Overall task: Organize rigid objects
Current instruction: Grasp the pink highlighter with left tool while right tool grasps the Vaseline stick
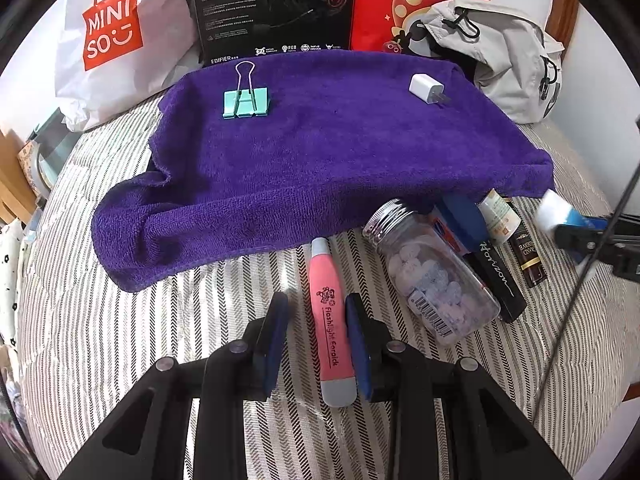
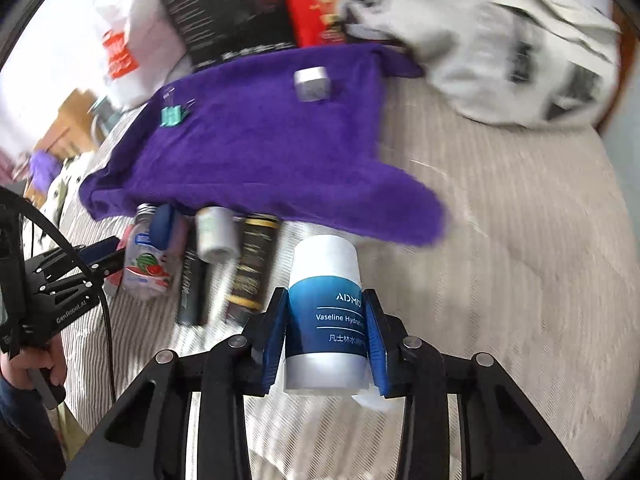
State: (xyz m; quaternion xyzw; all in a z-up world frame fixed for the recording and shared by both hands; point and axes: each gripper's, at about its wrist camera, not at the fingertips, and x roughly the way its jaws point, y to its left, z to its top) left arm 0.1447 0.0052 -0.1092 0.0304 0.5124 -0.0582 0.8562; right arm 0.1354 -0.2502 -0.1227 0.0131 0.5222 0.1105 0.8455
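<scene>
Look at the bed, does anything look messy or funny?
Yes. The purple towel is rumpled, with one corner drooping over the pile of bottles. The clear jar lies tipped on its side against the other containers. On the towel, the binder clip and white charger plug sit neatly apart.

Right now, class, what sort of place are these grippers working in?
Probably a bedroom: the work surface looks like a bed with a striped quilt, a backpack and shopping bag propped behind it.
</scene>
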